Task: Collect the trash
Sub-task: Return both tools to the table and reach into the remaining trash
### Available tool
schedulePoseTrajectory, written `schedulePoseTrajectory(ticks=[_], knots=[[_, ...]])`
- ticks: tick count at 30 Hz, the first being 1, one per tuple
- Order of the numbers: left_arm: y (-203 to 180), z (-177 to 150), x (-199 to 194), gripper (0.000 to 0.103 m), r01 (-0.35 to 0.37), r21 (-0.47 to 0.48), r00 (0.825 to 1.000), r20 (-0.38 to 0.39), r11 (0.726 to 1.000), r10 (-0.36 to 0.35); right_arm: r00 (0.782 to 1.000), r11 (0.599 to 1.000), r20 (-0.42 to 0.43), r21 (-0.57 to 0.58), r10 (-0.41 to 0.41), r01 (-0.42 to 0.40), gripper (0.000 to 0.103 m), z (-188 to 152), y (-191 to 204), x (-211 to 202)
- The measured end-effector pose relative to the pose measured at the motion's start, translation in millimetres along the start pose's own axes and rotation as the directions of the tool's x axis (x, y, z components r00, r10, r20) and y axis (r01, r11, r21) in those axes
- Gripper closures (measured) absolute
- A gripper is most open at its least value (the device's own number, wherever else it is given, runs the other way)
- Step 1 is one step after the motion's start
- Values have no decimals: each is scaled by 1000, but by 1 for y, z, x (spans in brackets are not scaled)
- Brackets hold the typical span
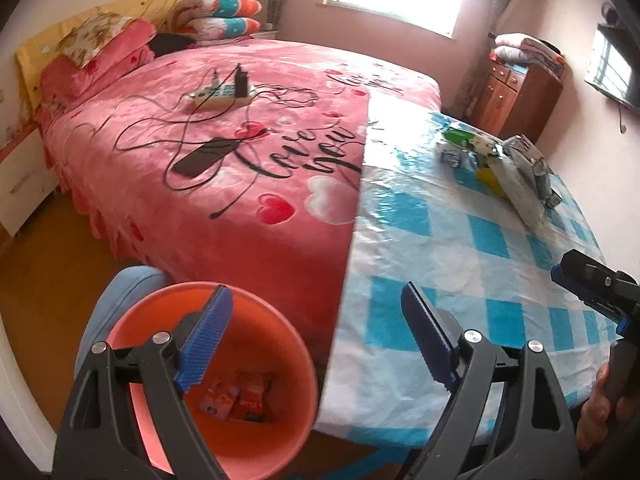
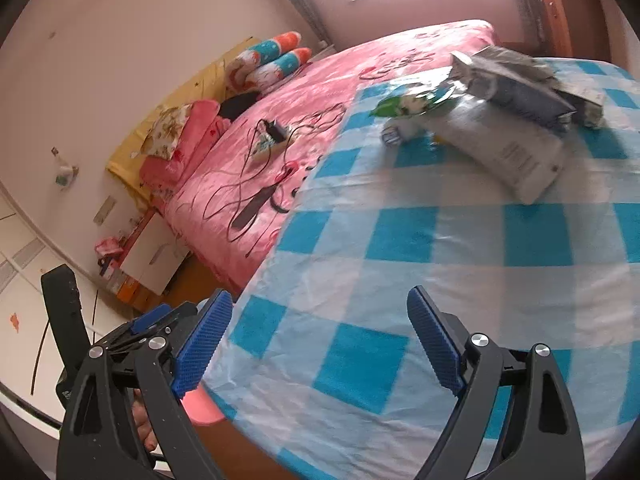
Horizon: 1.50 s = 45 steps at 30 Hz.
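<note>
A pink trash bin [image 1: 224, 432] stands on the floor beside the bed, with several red and white wrappers [image 1: 240, 396] inside. My left gripper [image 1: 316, 336] is open and empty, above the bin's rim and the edge of the blue checked cloth [image 1: 460, 264]. A pile of trash [image 1: 508, 164] lies at the cloth's far side: a green-white packet [image 2: 404, 106], a white bag [image 2: 508, 148] and a dark box [image 2: 520, 88]. My right gripper [image 2: 320, 336] is open and empty over the near part of the checked cloth [image 2: 400, 240], apart from the pile.
A power strip with chargers and cables [image 1: 220, 96] and a dark phone [image 1: 200, 160] lie on the pink bedspread [image 1: 224, 208]. Pillows [image 1: 100, 48] are at the headboard. A wooden cabinet [image 1: 516, 96] stands by the far wall. A white nightstand [image 2: 156, 252] is beside the bed.
</note>
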<state>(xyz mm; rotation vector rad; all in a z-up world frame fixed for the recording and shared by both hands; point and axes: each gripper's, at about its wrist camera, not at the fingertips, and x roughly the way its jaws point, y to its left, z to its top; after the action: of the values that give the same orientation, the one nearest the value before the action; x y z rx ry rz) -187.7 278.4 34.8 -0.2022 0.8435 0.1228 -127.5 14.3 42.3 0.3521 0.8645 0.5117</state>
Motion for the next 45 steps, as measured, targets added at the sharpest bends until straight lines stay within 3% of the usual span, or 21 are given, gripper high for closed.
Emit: schedulePoseTrajectory(ticks=[9,14,24,28,37,42,45], knots=[[-41,27,6,17,47,27,999,-4,999,-46,998,998,37,46,-46,44,15,12,-37,-28],[-69,62,25,17,94,13,996,-10,995,-94,995,992,62,104,-84,78,15,36,-74,-48],[-146,169,95,17,115,38,993,3,993,-115,990,972,66,211,-122,106,15,141,-169,-66],[-174,204,135,17,117,48,993,-20,992,-116,992,953,22,282,-124,113,15,190,-213,-50],[-210,246,220,17,129,35,983,-138,991,-123,986,957,-58,238,-157,167,15,273,-259,17],[-216,251,251,19,132,17,972,-196,991,-126,974,971,-137,132,-183,200,15,288,-258,66],[-218,248,267,31,145,-7,959,-246,989,-142,968,975,-178,104,-178,198,19,290,-259,90]])
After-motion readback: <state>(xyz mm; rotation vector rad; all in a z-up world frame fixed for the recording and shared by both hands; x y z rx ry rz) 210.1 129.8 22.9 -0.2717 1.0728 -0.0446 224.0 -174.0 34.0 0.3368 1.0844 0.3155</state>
